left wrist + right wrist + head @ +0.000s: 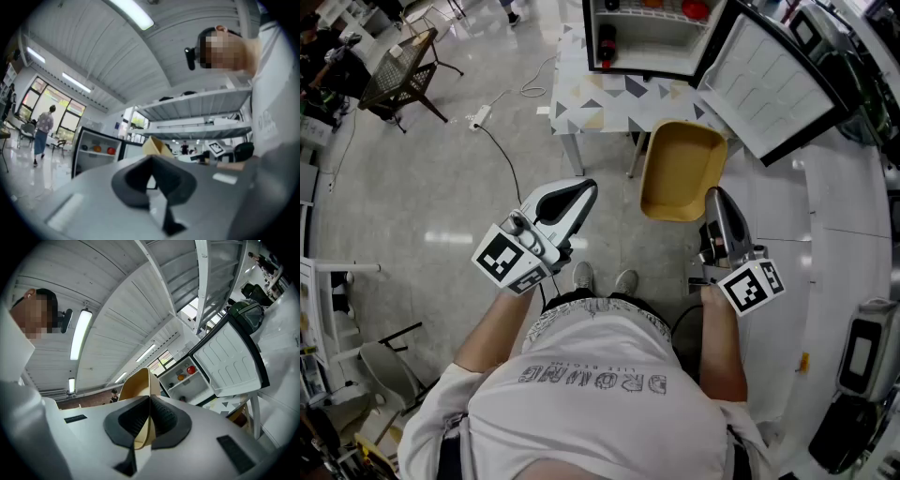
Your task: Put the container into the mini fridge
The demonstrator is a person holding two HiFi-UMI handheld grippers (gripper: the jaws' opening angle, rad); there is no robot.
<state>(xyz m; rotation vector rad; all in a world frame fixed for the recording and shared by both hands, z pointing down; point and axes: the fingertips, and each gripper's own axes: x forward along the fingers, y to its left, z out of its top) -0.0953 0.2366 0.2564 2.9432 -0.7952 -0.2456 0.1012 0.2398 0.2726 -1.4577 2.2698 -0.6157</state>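
**Right hand-held gripper [150, 399] clamps the yellow container [136, 384] before the open mini fridge [192, 387]**

From the head view, a white T-shirt [591, 384] fills the bottom edge. Two shoes [602, 278] stand on the grey floor [441, 187] just past it. The right hand-held gripper is raised ahead of the person, its jaws closed tight on one wall of the container. Its own view shows the thin yellow wall pinched between the ribbed pads.

The container hangs in the air, tipped up on edge so that its open side faces the head camera. It sits just in front of the table's near edge, outside the mini fridge.

The left hand-held gripper [152, 158] is held to the left of the container and apart from it. Its jaws are pressed together, pad against pad.

The table [600, 98] has a pattern of grey and yellow triangles. On it stands the mini fridge, its door [778, 84] swung wide to the right. Inside, a dark bottle [606, 42] stands at the lower left. Red and orange round things [696, 9] lie on the wire shelf above.
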